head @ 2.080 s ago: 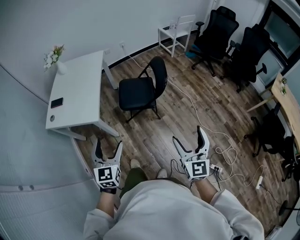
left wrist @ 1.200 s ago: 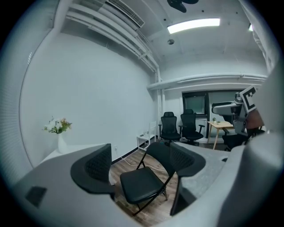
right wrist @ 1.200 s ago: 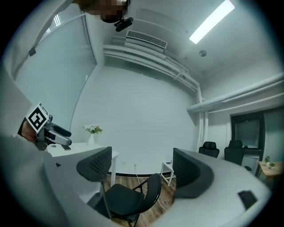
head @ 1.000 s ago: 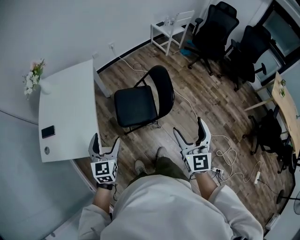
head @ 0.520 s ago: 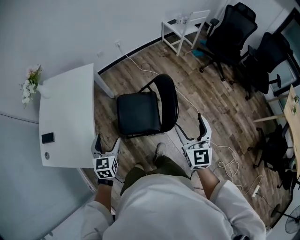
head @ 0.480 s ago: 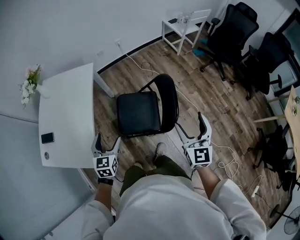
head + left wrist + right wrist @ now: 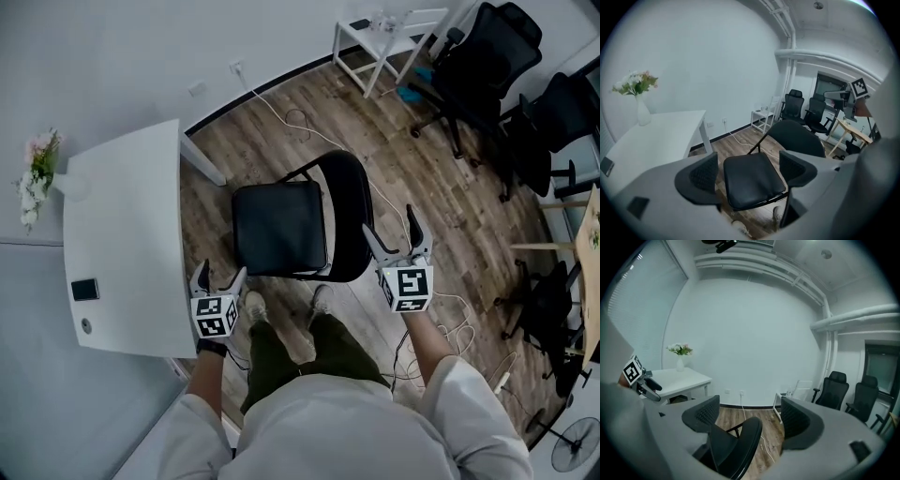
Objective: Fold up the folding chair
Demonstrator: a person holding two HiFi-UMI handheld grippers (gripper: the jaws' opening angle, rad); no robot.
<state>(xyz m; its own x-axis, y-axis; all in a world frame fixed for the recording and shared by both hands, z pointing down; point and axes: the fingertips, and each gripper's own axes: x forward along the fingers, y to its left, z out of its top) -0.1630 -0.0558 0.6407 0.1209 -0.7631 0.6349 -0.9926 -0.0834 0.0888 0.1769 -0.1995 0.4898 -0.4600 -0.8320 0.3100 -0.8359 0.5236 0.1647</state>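
The black folding chair (image 7: 278, 228) stands unfolded on the wood floor, its seat to the left and its rounded backrest (image 7: 345, 220) to the right. My left gripper (image 7: 219, 272) is open near the seat's front left corner, apart from it. In the left gripper view the seat (image 7: 752, 180) shows between the open fingers (image 7: 699, 178). My right gripper (image 7: 390, 225) is open just right of the backrest, holding nothing. The right gripper view has the backrest (image 7: 740, 446) low between the spread fingers (image 7: 799, 420).
A white table (image 7: 122, 234) stands close on the left with a flower vase (image 7: 33, 173) and a phone (image 7: 84, 289). Black office chairs (image 7: 487, 47) and a small white stand (image 7: 394, 33) are at the back right. Cables (image 7: 441, 319) lie on the floor.
The person has walked up to the chair. Both open grippers have come closer to it, and the right one has come level with the backrest.
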